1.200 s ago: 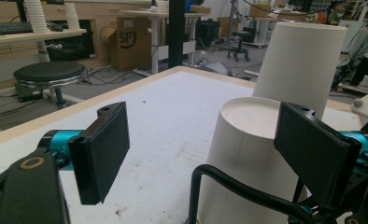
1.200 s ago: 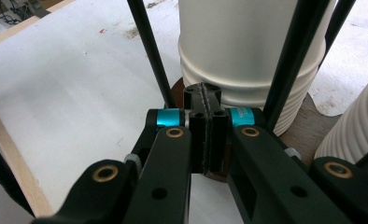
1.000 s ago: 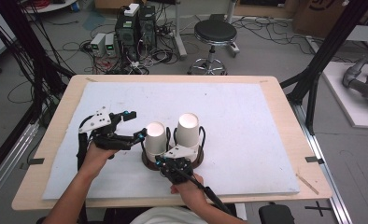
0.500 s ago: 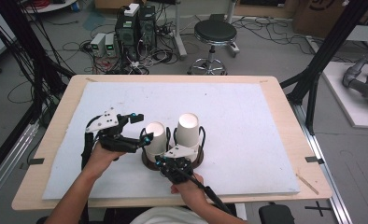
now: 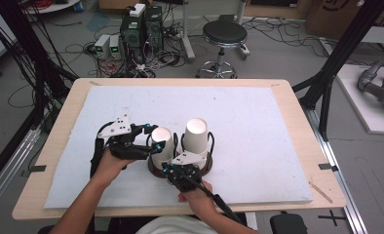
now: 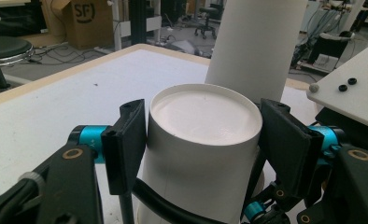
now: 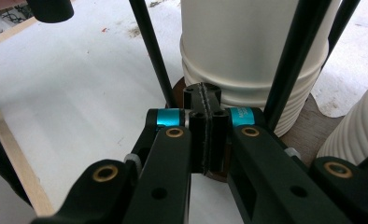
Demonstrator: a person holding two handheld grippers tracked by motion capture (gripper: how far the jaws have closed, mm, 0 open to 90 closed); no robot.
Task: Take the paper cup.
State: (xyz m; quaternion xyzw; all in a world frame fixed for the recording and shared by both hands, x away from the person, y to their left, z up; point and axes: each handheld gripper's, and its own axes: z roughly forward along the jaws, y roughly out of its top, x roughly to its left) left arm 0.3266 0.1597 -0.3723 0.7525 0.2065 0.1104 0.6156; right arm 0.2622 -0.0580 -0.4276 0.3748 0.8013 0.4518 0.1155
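Two stacks of upturned white paper cups stand in a black wire holder on a round brown base near the table's front. My left gripper comes in from the left at the shorter stack. Its jaws have just been closing with that stack's top cup between them, and both pads now press on the cup's sides. The taller stack rises just behind it. My right gripper is shut, jaws pressed together at the base's front edge.
A white mat covers the wooden table. The holder's thin black rods stand close around the cups. A stool and computer equipment sit on the floor beyond the far edge.
My left gripper has shifted right to the shorter stack, and its wide-open jaws have come together on the top cup. The right gripper has stayed put.
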